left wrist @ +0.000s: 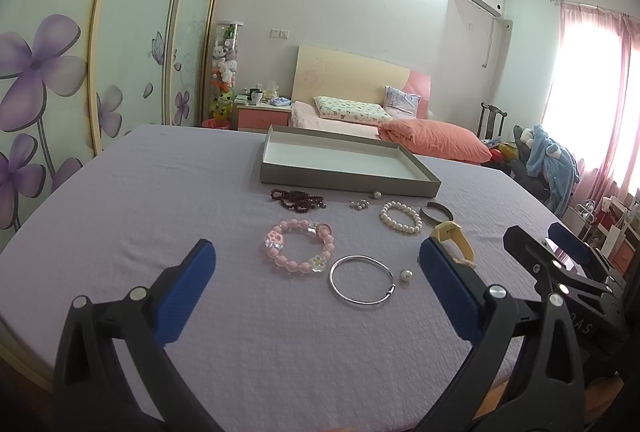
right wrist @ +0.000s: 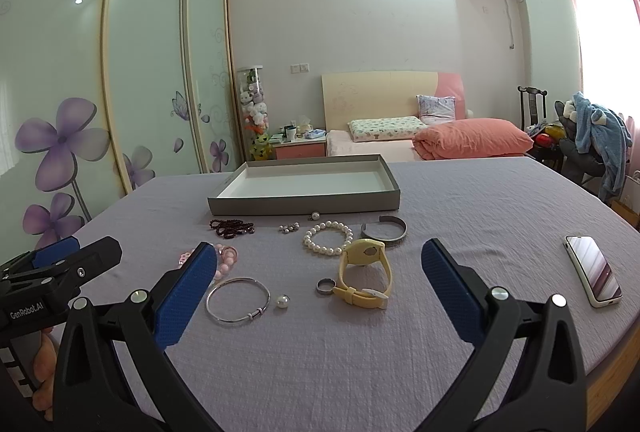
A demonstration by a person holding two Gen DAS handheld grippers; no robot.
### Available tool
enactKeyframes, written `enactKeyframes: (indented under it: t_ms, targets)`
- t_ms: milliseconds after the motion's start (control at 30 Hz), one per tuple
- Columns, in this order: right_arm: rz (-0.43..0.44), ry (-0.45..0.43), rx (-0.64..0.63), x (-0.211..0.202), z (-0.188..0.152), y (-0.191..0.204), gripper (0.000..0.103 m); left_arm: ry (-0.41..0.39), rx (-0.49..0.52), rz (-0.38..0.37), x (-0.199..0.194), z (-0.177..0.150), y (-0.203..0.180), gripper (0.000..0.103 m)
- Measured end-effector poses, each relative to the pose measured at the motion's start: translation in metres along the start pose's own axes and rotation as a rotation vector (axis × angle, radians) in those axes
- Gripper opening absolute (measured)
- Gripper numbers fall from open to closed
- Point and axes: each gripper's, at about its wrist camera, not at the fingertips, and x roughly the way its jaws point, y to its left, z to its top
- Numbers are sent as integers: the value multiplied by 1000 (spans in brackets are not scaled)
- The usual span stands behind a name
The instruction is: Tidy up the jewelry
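Jewelry lies spread on the lilac tablecloth (left wrist: 160, 200) in front of an empty grey box tray (left wrist: 336, 160) (right wrist: 304, 188). From the left wrist view: a pink bead bracelet (left wrist: 298, 246), a silver bangle (left wrist: 362, 280), a loose pearl (left wrist: 406, 276), a pearl bracelet (left wrist: 401, 217), dark red beads (left wrist: 298, 199). The right wrist view adds a yellow watch (right wrist: 364, 272), a dark ring (right wrist: 326, 287) and a metal cuff (right wrist: 384, 231). My left gripper (left wrist: 316, 272) is open above the pink bracelet and bangle. My right gripper (right wrist: 320, 272) is open around the watch area, holding nothing.
A phone (right wrist: 594, 270) lies on the cloth at the right. Small silver pieces (right wrist: 289, 228) and a pearl stud (right wrist: 315, 215) sit near the tray's front wall. A bed with a pink pillow (right wrist: 472, 138) and a wardrobe (right wrist: 120, 72) stand beyond the table.
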Motion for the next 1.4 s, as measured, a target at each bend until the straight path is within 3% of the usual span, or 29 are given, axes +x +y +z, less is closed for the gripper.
enactKeyframes:
  t_ms: [1133,1400]
  targets:
    - [9,14,0,6,-1,8,101,13,-5,15,4,-2,2,99]
    - [-10,132,21,36,-3,-8,101,72,-23,38,19,-3,12,99]
